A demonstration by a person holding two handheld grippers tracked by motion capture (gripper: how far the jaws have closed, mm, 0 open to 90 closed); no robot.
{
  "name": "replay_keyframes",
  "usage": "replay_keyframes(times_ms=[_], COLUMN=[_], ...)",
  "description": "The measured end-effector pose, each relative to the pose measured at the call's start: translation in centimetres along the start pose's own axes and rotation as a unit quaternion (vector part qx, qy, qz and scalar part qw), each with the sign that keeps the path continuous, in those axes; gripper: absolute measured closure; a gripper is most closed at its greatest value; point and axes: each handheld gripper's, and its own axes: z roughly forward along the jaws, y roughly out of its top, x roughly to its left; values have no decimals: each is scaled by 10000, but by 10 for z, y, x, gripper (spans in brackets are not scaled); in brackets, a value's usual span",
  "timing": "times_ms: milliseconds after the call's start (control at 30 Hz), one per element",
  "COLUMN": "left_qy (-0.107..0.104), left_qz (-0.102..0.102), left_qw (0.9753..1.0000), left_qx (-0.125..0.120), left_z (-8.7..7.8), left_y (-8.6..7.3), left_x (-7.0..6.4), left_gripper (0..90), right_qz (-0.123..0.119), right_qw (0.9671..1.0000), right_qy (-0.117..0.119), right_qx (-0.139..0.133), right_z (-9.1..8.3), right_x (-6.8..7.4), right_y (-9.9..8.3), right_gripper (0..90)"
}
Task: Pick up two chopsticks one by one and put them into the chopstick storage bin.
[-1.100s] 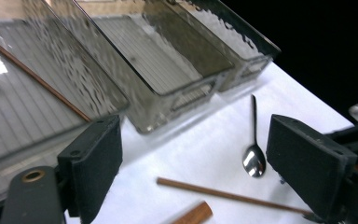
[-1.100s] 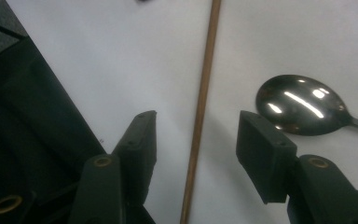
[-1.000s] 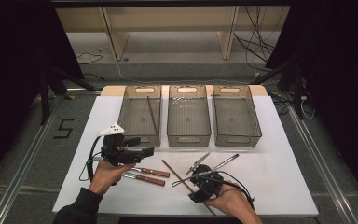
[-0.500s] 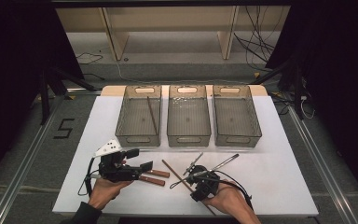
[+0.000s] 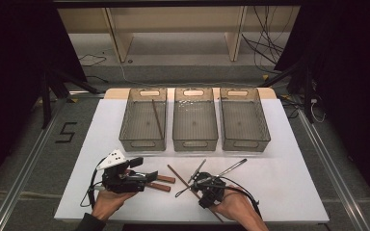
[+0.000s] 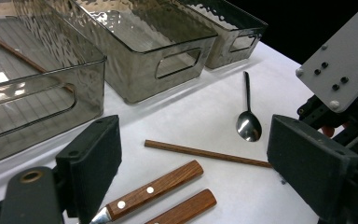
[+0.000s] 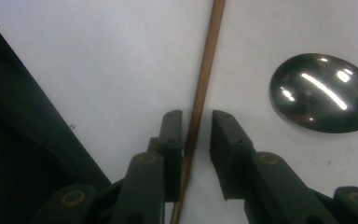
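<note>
Three smoky, translucent plastic bins (image 5: 195,120) with cut-out handles stood in a row on the white counter (image 5: 289,178); the left bin (image 5: 143,120) held one thin brown stick (image 5: 158,118). In front of them lay two knives with riveted wooden handles (image 6: 154,189), a shiny metal spoon (image 6: 248,122) and a slim, straight brown wooden chopstick (image 7: 205,74). The right tongs (image 7: 196,122) pointed down at the counter with the chopstick running between the two black jaws; the left jaw was touching it, the other jaw was just apart, so they were not clenched. The left tongs (image 6: 193,154) were released, wide apart, above the knife handles, with the chopstick beyond them
</note>
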Motion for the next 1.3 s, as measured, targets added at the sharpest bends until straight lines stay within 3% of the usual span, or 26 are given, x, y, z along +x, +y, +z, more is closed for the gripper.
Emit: replay_keyframes(times_ms=[400, 733, 833, 933, 1067, 1300], left_qy=[-15, -21, -28, -32, -10, -82], left_qz=[-41, -24, -46, -77, -123, -403], left_qw=[10000, 10000, 10000, 10000, 9999, 9987], left_qx=[-41, -10, -7, 21, 70, 303], left_z=[-2, 0, 0, 0, 1, 10], left_y=[-1, -1, -1, -1, -1, 0], left_x=[1, 0, 0, 2, 2, -2], left_gripper=[174, 174, 174, 175, 175, 175], right_qz=[89, 196, 166, 146, 259, 337], right_qw=[9999, 9998, 9997, 9998, 9992, 9967], right_qy=[-59, 46, 194, 154, 252, 382], right_qx=[127, 74, 49, 28, -148, -639], right_z=[2, 1, 0, -1, -7, -26], right_x=[-2, -6, -11, -14, -19, -27], right_y=[5, 4, 2, 0, -2, -6], right_gripper=[849, 862, 863, 863, 863, 863])
